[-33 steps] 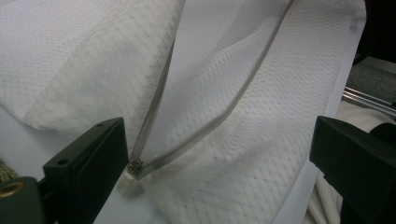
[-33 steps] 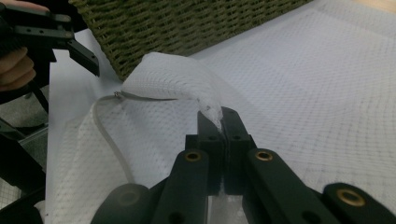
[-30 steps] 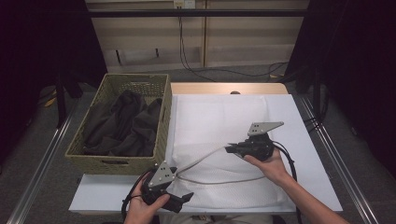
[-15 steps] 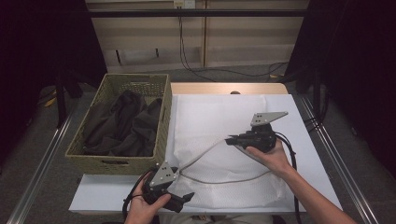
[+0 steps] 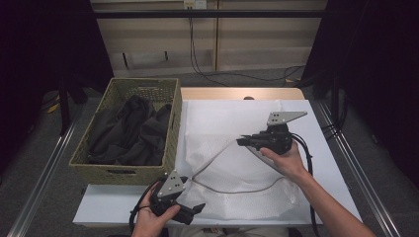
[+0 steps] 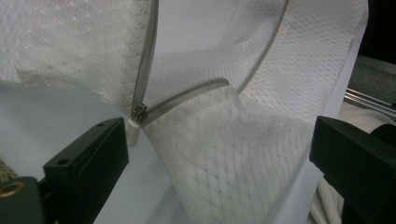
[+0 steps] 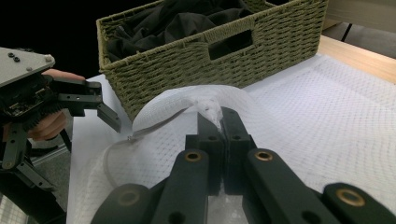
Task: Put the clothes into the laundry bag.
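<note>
Jaws of the right gripper (image 7: 219, 122) are closed on a fold of the white mesh bag (image 5: 232, 168), lifting it off the counter (image 5: 113, 205); jaws of the left gripper (image 6: 219, 154) stand wide apart beside the zipper pull (image 6: 138, 113). Zipper partly open; dark clothes (image 5: 131, 131) lie in the wicker basket (image 5: 123, 173), none yet bagged.

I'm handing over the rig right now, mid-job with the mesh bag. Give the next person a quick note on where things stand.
Right hand-held gripper: shut on the white mesh bag, lifting the top edge of its opening above the table.
Left hand-held gripper: open at the near table edge, jaws either side of the bag's corner by the zipper pull, not gripping.
Wicker basket: left of the bag, full of dark clothes.
Done: bag unzipped, mouth held open.
Left: probably grip the near edge, then load the clothes into the bag.
</note>
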Demonstrator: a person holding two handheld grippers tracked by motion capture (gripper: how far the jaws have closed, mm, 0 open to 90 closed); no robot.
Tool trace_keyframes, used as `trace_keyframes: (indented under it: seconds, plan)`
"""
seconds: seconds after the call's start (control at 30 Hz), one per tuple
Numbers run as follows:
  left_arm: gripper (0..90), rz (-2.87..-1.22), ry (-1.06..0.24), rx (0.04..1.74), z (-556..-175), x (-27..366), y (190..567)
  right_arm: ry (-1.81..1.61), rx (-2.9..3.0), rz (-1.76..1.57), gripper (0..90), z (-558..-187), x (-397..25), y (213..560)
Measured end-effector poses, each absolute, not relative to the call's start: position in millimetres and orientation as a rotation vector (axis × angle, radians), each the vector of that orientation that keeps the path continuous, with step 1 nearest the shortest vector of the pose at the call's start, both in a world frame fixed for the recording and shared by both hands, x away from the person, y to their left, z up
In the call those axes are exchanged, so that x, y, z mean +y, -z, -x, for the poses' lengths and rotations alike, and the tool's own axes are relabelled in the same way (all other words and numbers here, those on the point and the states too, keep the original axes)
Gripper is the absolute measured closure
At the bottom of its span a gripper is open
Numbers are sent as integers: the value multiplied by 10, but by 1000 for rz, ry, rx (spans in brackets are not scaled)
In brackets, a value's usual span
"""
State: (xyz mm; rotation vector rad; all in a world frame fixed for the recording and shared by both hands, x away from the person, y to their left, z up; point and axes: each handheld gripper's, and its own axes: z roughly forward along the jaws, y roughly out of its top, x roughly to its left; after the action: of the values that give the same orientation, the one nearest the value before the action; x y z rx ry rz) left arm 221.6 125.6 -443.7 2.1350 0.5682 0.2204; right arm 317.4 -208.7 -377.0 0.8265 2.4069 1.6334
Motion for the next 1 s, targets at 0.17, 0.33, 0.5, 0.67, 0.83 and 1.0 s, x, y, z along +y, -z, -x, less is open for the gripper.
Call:
trace_keyframes:
  seconds: [0.17, 0.33, 0.5, 0.67, 0.83, 1.0]
  plan:
    - [42, -2133, -227, 563, -2216, 1266, 4431, -1651, 2392, -820, 892, -3190, -2086, 3740]
    - [42, -2139, -239, 564, -2216, 1265, 4425, -1656, 2378, -803, 892, -3225, -2084, 3651]
    - [42, -2125, -230, 564, -2188, 1255, 4428, -1704, 2310, -822, 893, -3220, -2143, 3643]
    - [43, -2127, -229, 509, -2132, 1226, 4395, -1699, 2302, -830, 893, -3207, -2168, 3643]
    - [42, -2084, -195, 489, -2157, 1317, 4317, -1677, 2320, -826, 893, -3199, -2149, 3674]
    - [39, -2044, -232, 469, -2164, 1457, 4137, -1666, 2330, -822, 893, -3208, -2155, 3684]
